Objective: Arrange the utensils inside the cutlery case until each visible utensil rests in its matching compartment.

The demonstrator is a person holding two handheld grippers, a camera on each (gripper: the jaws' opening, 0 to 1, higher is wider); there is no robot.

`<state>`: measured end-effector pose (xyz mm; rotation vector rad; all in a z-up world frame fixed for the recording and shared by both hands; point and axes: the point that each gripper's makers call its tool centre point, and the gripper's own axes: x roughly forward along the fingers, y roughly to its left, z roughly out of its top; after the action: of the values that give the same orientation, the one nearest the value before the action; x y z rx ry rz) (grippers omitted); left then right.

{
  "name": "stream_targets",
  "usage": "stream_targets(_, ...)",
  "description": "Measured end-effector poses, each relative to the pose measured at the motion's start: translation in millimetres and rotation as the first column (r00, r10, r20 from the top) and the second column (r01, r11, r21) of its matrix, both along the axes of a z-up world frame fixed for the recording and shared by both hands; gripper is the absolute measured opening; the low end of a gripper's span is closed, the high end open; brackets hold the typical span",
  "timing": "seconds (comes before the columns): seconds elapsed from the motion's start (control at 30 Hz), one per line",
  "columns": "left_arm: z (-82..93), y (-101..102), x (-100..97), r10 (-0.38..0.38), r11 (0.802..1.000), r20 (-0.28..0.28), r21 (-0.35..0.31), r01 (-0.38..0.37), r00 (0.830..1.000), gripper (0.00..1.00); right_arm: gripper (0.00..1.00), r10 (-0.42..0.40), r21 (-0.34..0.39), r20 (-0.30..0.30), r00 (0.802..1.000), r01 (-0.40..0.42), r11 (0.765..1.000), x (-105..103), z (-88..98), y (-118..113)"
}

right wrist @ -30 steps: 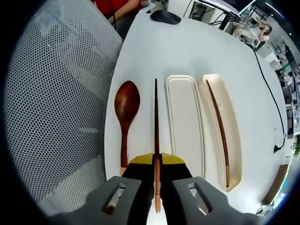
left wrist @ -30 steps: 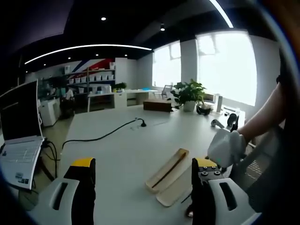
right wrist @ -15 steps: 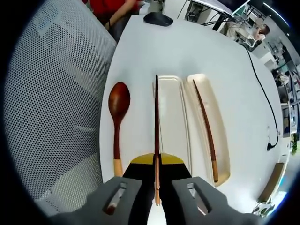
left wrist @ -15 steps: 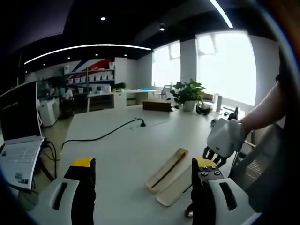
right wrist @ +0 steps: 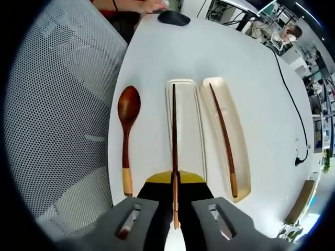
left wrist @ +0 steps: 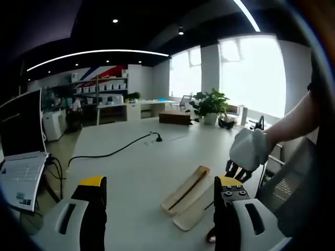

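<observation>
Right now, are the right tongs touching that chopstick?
Touching. The right gripper view shows the right tongs shut on the chopstick, its lower end pinched between the two jaws.

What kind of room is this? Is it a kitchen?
Probably an office, not a kitchen: a long white table with an open laptop, shelves of white boxes behind, and a grey mesh chair.

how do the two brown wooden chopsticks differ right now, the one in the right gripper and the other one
The dark brown wooden chopstick clamped in the right gripper is held up over the flat cream case half; the second brown chopstick lies loose inside the deeper beige tray. The held one runs straight along the gripper; the other lies at a slant. Both are slim and dark with paler ends.
</observation>
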<state>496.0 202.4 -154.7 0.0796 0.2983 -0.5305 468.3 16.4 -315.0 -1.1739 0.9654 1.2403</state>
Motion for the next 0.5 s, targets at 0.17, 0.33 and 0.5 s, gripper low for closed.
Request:
stream_targets(0.17, -0.7, -1, 0.1, -0.004, 1.000, -0.003, -0.001, 0.004, 1.000, 0.87, 0.00, 0.003, -0.024, 0.032, 0.999, -0.002, 1.000, 11, 8.3, -7)
stream_targets(0.33, -1.2, -1, 0.2, -0.006, 1.000, -0.005, 0.000, 0.006, 1.000, 0.87, 0.00, 0.019, -0.039, 0.066, 0.998, -0.016, 0.999, 24, 18.9, -10)
stream_targets(0.5, -1.7, -1, 0.1, -0.007, 1.000, -0.006, 0.000, 0.007, 1.000, 0.87, 0.00, 0.028, -0.051, 0.090, 0.996, -0.024, 0.998, 34, 26.9, -11)
